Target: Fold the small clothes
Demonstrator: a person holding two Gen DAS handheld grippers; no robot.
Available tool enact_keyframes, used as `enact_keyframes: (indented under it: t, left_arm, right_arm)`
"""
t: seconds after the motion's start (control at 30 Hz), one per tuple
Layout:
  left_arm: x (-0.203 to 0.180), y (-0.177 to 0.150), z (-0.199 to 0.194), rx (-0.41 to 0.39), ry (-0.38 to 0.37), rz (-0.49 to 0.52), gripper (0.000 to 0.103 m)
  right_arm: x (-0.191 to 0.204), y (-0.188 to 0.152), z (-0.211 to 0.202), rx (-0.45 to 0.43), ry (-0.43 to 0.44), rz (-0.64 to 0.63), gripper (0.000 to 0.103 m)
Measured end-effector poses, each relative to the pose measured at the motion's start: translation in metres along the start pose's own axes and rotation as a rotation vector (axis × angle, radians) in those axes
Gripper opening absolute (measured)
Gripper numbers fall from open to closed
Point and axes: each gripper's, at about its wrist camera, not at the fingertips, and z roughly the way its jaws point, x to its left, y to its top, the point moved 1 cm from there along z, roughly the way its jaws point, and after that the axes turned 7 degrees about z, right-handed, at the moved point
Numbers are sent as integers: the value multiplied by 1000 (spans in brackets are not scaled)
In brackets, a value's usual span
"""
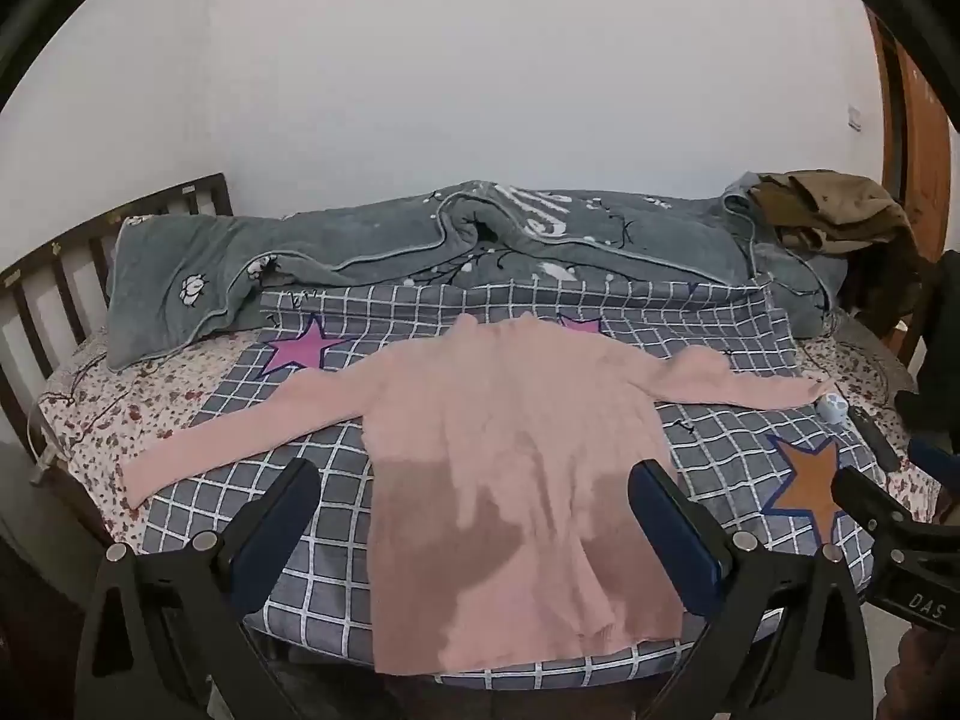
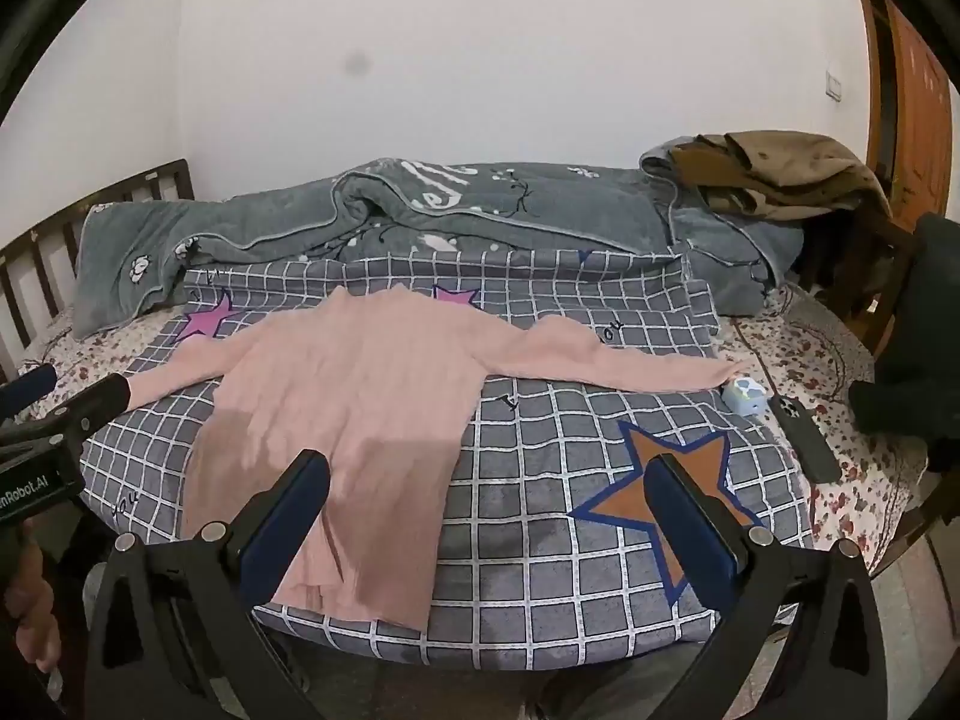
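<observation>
A pink long-sleeved top (image 1: 498, 456) (image 2: 348, 402) lies flat on a grey checked blanket (image 1: 714, 438) (image 2: 570, 480), both sleeves spread wide, hem toward me. My left gripper (image 1: 474, 492) hovers open above the lower half of the top, its shadow falling on the fabric, nothing between its fingers. My right gripper (image 2: 492, 492) is open too, over the blanket just right of the top's body, near an orange star patch (image 2: 678, 468). The right gripper's finger (image 1: 864, 492) shows at the edge of the left wrist view; the left gripper's finger (image 2: 102, 396) shows at the left of the right wrist view.
A rumpled grey quilt (image 1: 420, 240) (image 2: 420, 210) lies behind the blanket, with brown clothes (image 1: 834, 204) (image 2: 780, 174) piled at the back right. A small blue box (image 2: 744, 393) and a dark phone (image 2: 804, 432) lie by the right sleeve's end. A wooden headboard (image 1: 54, 264) stands left.
</observation>
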Motion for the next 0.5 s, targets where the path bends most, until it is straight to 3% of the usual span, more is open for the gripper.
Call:
enact_keyframes:
  t: [0.5]
  left_arm:
    - [-1, -4, -4, -9, 12, -3, 103]
  right_arm:
    - [-10, 2, -10, -4, 4, 38, 103]
